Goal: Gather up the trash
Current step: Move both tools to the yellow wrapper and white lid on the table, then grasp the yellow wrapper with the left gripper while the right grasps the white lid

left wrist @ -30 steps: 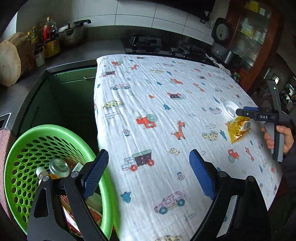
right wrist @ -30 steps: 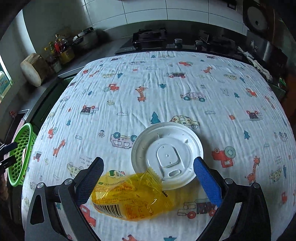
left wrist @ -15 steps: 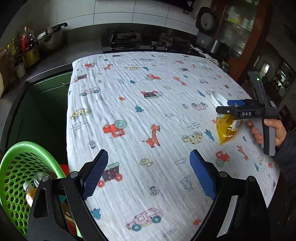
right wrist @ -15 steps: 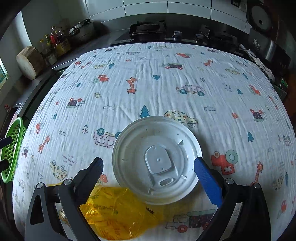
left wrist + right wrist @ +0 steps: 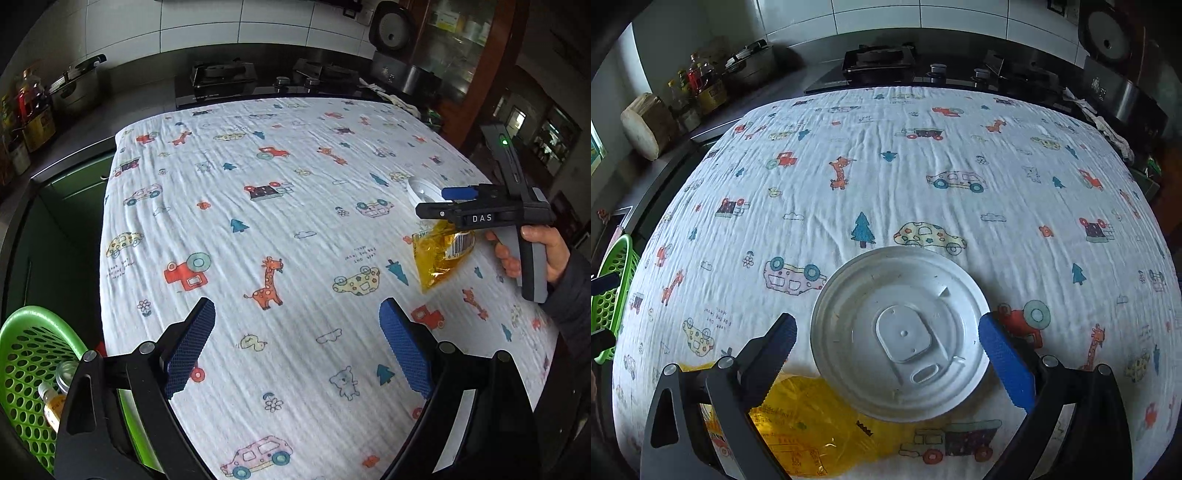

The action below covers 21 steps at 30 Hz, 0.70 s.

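Your right tool (image 5: 886, 343), fingers apart, straddles the white plastic lid (image 5: 900, 332) on the counter, a yellow wrapper (image 5: 812, 424) just behind it. Likely next: close on the lid. Your left tool (image 5: 295, 350) hangs apart, empty, near the green basket (image 5: 22, 354).

A home kitchen: a gas stove (image 5: 879, 61) and white wall tiles (image 5: 923, 16) line the back, with a pressure cooker (image 5: 75, 88), oil bottles (image 5: 701, 86) and a wooden chopping block (image 5: 646, 125) along the dark counter (image 5: 110, 114), beside a table (image 5: 295, 221) draped in a children's cartoon-print cloth.
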### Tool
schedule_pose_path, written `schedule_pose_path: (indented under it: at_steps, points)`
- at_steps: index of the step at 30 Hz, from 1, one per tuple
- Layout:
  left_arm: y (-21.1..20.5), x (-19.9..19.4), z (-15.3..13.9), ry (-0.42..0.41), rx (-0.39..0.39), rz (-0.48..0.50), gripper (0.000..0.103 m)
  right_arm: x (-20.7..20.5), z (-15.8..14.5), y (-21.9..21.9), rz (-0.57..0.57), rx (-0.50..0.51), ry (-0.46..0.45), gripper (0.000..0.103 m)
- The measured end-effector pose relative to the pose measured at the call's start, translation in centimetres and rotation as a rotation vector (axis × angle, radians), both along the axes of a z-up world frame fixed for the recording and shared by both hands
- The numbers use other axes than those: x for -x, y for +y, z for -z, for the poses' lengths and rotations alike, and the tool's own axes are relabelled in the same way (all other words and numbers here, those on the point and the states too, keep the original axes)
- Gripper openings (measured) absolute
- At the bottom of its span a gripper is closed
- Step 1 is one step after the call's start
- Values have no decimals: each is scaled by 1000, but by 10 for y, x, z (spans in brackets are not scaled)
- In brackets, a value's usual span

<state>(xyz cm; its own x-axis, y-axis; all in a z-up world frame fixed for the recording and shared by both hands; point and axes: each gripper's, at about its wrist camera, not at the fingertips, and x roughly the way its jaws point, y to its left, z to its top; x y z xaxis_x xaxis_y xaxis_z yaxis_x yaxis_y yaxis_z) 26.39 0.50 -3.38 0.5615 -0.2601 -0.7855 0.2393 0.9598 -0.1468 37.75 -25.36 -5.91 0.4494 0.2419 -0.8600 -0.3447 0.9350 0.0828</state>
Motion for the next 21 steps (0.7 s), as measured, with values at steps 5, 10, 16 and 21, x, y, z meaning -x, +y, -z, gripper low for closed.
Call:
schedule_pose_path:
  at_steps: [5,10,16,21]
  points:
    - [-10,-4,0,4,4,20,90,1,-2,-21,40,-14,1,96]
    - [-26,-7,-5,-10,7,65,90,2,0,-34,58,-24,18,96]
    - [-51,-8,-11,-33,11,144,90,6,-5,-40,55,-53,8,96]
    - [-77,-15,-11,-35,26,232,90,12,-13,-44,47,-53,-7,96]
